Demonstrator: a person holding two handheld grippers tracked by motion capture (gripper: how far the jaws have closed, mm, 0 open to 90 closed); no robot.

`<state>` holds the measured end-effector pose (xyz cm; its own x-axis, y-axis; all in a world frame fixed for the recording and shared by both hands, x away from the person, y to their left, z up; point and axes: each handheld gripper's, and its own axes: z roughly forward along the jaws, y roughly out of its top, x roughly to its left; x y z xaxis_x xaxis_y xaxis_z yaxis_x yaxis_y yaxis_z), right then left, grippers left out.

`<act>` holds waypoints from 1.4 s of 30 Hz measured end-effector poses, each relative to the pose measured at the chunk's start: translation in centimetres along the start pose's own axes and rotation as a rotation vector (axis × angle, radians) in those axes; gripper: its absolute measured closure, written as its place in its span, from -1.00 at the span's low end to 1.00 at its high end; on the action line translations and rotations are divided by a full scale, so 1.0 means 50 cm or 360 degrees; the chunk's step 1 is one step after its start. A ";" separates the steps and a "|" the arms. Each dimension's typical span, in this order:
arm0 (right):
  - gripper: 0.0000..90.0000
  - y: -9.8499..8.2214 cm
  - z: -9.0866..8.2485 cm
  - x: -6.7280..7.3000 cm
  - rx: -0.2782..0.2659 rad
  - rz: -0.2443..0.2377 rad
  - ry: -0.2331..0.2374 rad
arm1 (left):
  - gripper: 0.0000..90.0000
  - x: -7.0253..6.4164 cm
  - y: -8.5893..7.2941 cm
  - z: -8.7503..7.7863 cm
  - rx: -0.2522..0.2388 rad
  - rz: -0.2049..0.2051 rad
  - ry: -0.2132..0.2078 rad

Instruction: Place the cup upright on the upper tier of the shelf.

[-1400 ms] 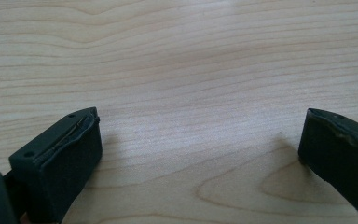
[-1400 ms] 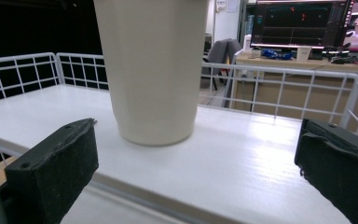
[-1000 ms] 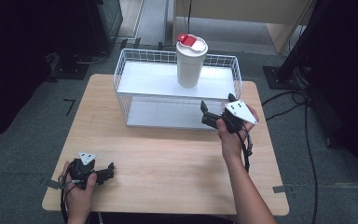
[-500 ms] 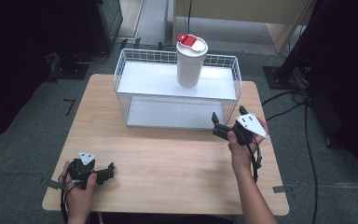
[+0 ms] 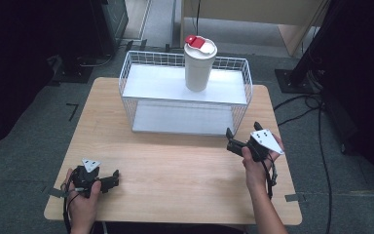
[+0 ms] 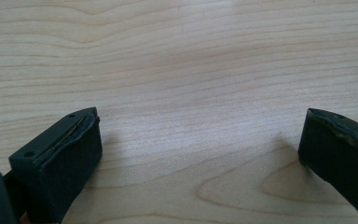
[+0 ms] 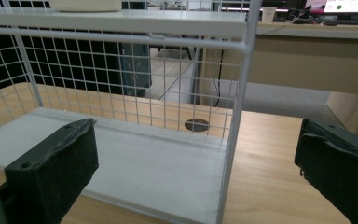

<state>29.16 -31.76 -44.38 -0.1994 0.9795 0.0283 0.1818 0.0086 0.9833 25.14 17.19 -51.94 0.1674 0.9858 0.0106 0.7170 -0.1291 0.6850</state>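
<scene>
Two tongs, one in each hand, and neither one has anything in it. My left gripper (image 5: pixel 111 179) sits low at the near left corner of the table (image 5: pixel 175 180), pads spread wide apart — in the left gripper view I see bare pale wood grain between the two black pads (image 6: pixel 56 168), nothing else. My left hand (image 5: pixel 84 197) is wrapped around the handle and the little grey plate sits on top of it.

My right gripper (image 5: pixel 230 140) is over on the right side of the table, just in front of the near right corner of the white wire rack (image 5: pixel 185 100). Its jaws gape open too and point at the rack. In the right gripper view the rack's corner post runs straight up between the pads (image 7: pixel 51 172), with the white lower shelf (image 7: pixel 135 172) off to the left of it and open tabletop to the right. My right hand (image 5: pixel 255 168) holds it from behind, cable trailing down along my wrist.

As for the cup (image 5: pixel 199 66) — it's a tall white one with a red tab on the lid, standing upright on the rack's top shelf, toward the back and a bit right of centre. Well apart from both grippers. The rack itself sits on the far half of the table.
</scene>
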 end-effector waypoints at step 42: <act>-1.00 -0.159 -0.136 -0.105 0.0357 0.0072 -0.0232 | -1.00 -0.002 0.000 0.000 0.0002 0.0000 0.0002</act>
<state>22.21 -38.32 -51.12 -0.0485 0.9984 0.0295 0.3993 -0.0077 0.9168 25.12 17.08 -51.92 0.1665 0.9860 0.0117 0.7179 -0.1294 0.6840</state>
